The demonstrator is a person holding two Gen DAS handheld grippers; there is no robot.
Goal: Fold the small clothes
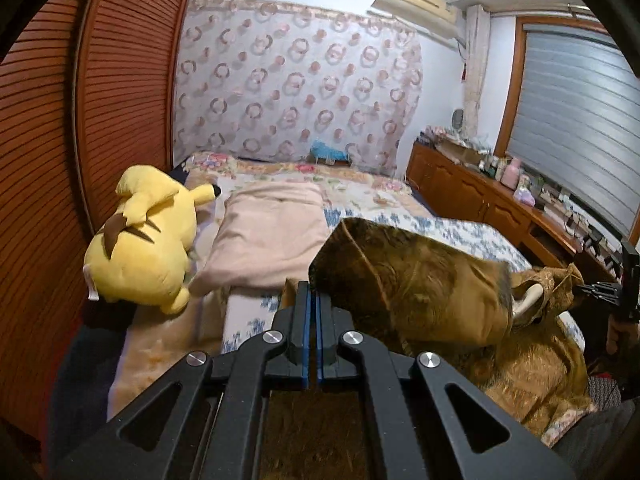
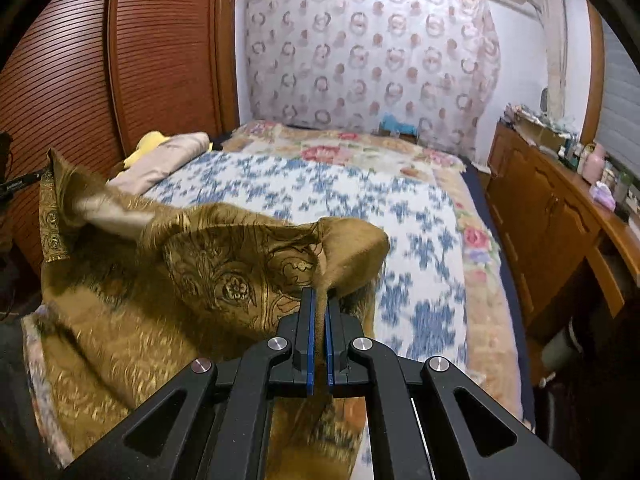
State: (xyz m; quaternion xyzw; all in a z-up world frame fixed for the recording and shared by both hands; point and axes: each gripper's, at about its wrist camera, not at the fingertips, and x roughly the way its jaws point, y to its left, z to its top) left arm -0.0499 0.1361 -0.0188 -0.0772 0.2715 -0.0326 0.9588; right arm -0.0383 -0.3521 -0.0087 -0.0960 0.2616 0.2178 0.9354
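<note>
Both grippers are gripping one gold brocade garment (image 2: 224,276) over the near end of the bed (image 2: 360,208). Left gripper (image 1: 314,292): jaws clenched on a fabric edge, cloth folding over to its right. Right gripper (image 2: 319,300): jaws clenched on a bunched corner, cloth running between the blue pads (image 2: 309,344). The garment's lower part is lying on the blue-flowered bedspread (image 2: 420,280). A yellow plush (image 1: 148,236) is lying beside a pink pillow (image 1: 272,232), well apart from the garment.

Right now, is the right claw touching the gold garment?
Touching. The right wrist view shows the right claw shut on a bunched edge of the gold garment, with the brown fabric pinched between its blue pads.
</note>
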